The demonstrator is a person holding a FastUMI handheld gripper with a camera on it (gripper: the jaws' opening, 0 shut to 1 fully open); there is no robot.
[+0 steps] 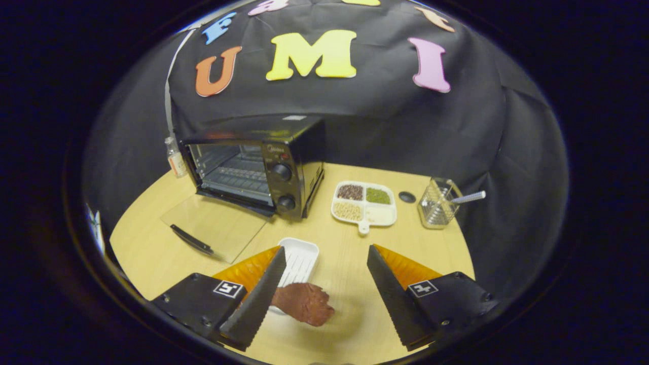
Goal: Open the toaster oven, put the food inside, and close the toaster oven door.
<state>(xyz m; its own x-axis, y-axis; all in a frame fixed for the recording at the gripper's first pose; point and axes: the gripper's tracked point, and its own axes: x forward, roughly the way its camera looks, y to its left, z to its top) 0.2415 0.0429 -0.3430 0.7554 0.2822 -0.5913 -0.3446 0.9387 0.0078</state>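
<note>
The toaster oven [253, 170] stands at the far left of the table [350, 263] with its glass door [213, 225] already dropped flat toward the claw, the rack inside bare, so the step in hand looks to be picking up the food. The claw [324, 263] is spread wide and holds nothing; the reddish-brown piece of meat [304, 303] lies between its fingers, close against the left one and half off the near end of a white tray [299, 261], well apart from the right finger. To do this well, the claw wants shifting a little to the left so the meat sits in the middle of the gap, then lowering until both fingers flank the thickest part before closing. The piece looks soft and irregular, so a slow, moderate squeeze should serve better than a hard one, which could tear or squash it. The tray is light and may drag along if a finger catches its rim; keeping the left finger clear of that rim matters. After the lift, the path to the oven runs up and left over the open door, whose dark handle [191, 240] lies at its near edge and should be cleared. The divided dish of beans [364, 203] and the wire basket [437, 208] sit off to the right, out of the way
</note>
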